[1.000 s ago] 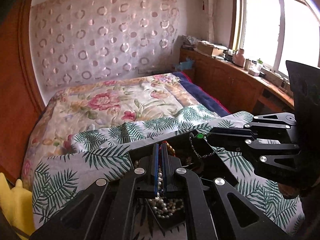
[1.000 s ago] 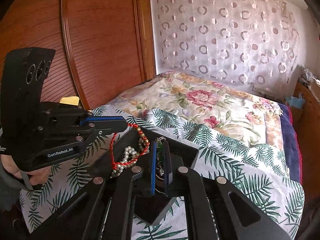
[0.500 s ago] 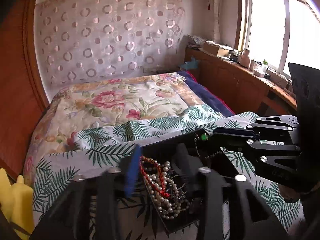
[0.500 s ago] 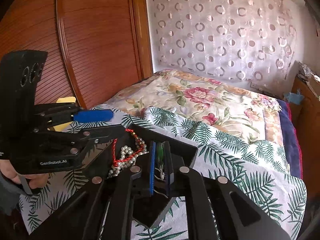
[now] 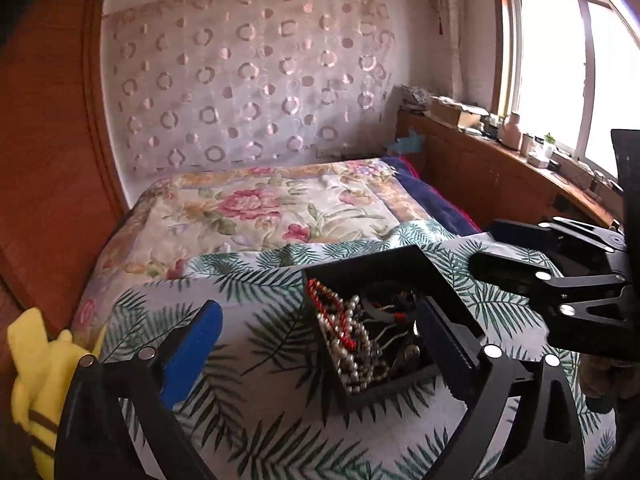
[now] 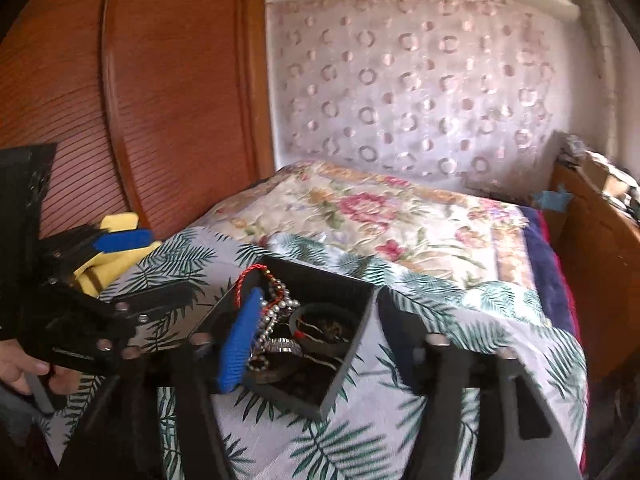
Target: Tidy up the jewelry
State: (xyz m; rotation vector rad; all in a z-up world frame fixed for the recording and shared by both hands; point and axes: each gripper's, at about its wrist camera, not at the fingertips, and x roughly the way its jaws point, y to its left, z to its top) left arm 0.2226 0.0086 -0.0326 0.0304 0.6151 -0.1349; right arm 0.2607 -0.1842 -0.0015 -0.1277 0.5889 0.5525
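Opening wide: both grippers, right over the black box (image 5: 372,268) on the bed.
Landmark: that black box sits on the palm-leaf cloth (image 5: 280,412), which is spread over the floral quilt (image 5: 256,208).
Left gripper (image 5: 316,340): jaws spreading as far apart as they go; nothing is pinched between them.
Left gripper's fingers: the blue-padded one (image 5: 192,352) hangs out over the cloth, clear of the box on its left; the other one reaches to the box's right wall, and I cannot tell if it touches.
Right gripper (image 6: 316,344): jaws also parting, not as wide; the box lies between them, unpressed.
Right gripper's fingers: the blue pad (image 6: 240,344) sits at the box's left wall, just beside the beads; the other finger is outside the right wall.
Jewelry: a tangle inside the box, lying loose.
Pearl strands (image 5: 356,344): heaped along the box's left side.
Red cord bracelet (image 5: 324,300): lying over the pearls, near the box's far-left corner.
Dark bangle (image 6: 324,324): further right in the box.
Yellow plush toy (image 5: 36,368): well left of the box, at the bed's edge.
Person's hand (image 6: 24,364): gripping the left tool's handle, left of the box.
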